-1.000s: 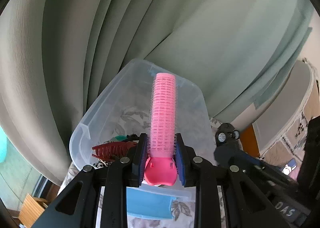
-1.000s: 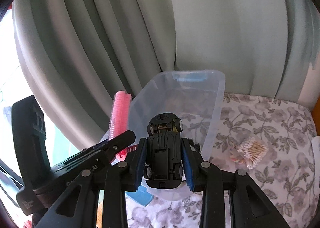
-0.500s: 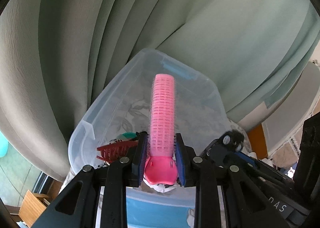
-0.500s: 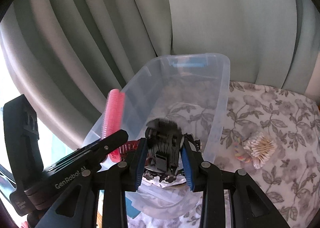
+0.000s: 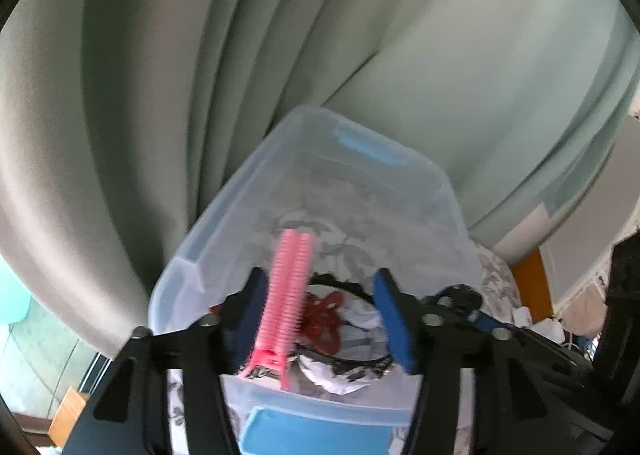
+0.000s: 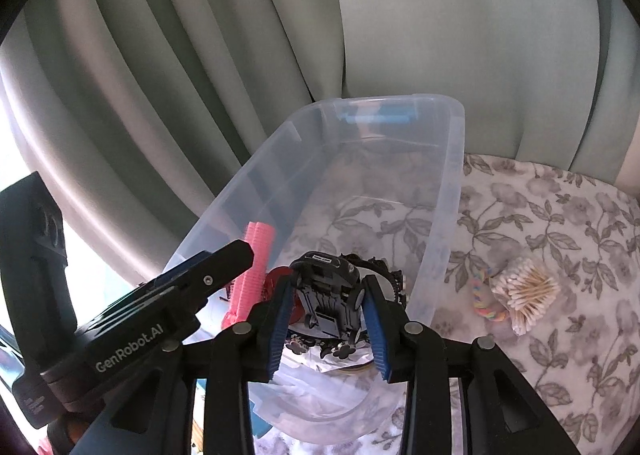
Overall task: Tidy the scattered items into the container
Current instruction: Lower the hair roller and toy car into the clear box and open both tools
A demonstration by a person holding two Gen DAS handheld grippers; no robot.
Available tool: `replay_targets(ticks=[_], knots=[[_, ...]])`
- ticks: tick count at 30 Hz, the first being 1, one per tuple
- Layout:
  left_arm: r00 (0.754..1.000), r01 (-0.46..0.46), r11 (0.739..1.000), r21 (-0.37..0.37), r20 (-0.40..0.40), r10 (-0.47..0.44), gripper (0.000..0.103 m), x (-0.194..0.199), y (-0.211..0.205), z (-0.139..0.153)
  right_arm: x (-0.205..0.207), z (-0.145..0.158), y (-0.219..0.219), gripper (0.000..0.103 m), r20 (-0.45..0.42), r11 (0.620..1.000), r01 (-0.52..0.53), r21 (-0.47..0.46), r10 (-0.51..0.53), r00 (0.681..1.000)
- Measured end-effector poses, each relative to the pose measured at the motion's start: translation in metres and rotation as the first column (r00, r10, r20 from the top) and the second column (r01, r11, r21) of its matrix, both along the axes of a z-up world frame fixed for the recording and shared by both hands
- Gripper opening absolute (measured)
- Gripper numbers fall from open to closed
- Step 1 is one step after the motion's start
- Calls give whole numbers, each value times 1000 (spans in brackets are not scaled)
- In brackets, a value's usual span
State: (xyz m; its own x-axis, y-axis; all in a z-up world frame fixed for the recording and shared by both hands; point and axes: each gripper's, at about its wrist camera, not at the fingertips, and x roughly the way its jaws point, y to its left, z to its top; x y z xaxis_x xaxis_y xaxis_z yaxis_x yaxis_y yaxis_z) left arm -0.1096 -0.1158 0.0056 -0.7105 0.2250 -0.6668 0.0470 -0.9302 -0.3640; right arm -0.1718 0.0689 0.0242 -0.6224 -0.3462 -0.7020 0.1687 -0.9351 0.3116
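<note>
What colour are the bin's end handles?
Blue, on the clear bin; the near handle shows best in the left wrist view.

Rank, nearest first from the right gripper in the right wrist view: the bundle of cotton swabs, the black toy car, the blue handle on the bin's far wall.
1. Black toy car: between the fingers of the right gripper, over the clear plastic bin.
2. Bundle of cotton swabs: to the right, on the floral cloth outside the bin.
3. Blue handle: on the bin's far wall.
</note>
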Motion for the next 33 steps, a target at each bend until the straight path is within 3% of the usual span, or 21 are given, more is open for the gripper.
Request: replay_targets(ticks=[2,4,6,15,21,33], knots=[[1000,1,1000,25,-3,0,62,-1,-4,-1,2,1,-1,44,-4,1000,-4,-2,4,1000],[1000,-3,999,43,-1,3,62,0,-7,-2,4,3,-1,54,-14,1000,2,5,-2,1000],[1000,1,999,49,-2,-1,65,-1,-7,-2,6,4,0,56,-14,1000,2,-5,-2,1000],[1000,-4,998,69,15,3,78,-4,-4,-6,16,13,4,59,-30,1000,17,-8,-18,999],[999,1,996,88,38,-4,79,-1,2,-2,27,25,7,62,-57,1000,17,-13,-18,998],[999,35,998,49,-4,-34,80,22,25,26,60,50,23,64,-117,998,47,-44,-52,992]])
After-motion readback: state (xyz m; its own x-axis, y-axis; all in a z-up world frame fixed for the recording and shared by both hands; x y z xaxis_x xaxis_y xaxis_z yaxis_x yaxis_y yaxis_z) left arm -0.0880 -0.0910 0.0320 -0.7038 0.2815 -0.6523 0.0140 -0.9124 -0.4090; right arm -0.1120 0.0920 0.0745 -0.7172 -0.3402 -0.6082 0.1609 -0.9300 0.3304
